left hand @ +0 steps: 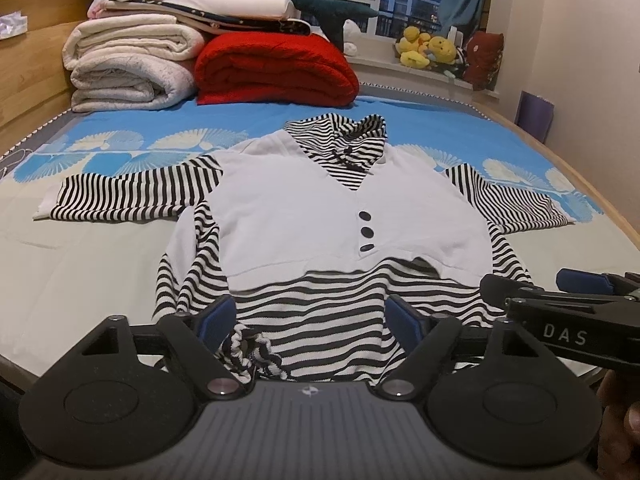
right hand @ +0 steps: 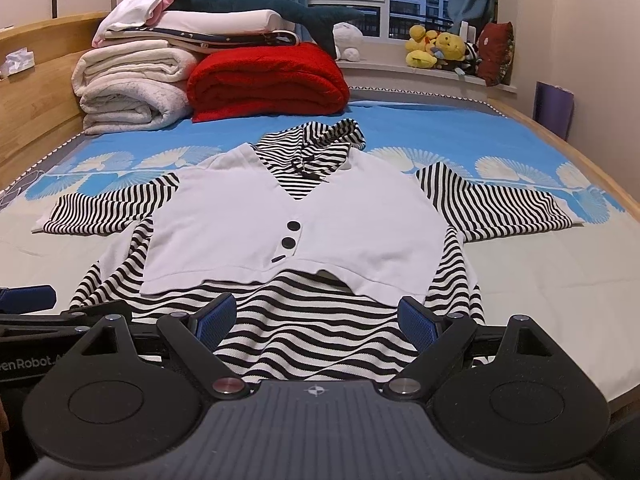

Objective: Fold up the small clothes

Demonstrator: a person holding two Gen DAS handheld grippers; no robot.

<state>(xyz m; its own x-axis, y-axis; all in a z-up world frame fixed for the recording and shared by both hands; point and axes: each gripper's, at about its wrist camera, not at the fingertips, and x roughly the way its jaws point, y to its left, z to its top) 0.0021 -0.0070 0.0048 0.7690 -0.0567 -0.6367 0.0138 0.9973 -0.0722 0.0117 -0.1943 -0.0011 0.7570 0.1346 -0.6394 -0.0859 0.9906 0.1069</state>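
A small hooded top (left hand: 304,216) lies face up on the bed, white vest front with dark buttons over black-and-white striped sleeves, hood and hem; it also shows in the right wrist view (right hand: 248,224). Both sleeves are spread sideways. My left gripper (left hand: 310,322) is open and empty, just above the striped hem near the bed's front edge. My right gripper (right hand: 316,320) is open and empty over the hem's right part. The right gripper shows at the right of the left wrist view (left hand: 560,312).
Folded white blankets (left hand: 132,64) and a red blanket (left hand: 276,68) are stacked at the head of the bed. A blue patterned sheet (left hand: 432,128) lies behind the top. Plush toys (left hand: 428,50) sit on the windowsill. A wooden bed frame (left hand: 592,184) runs along the right.
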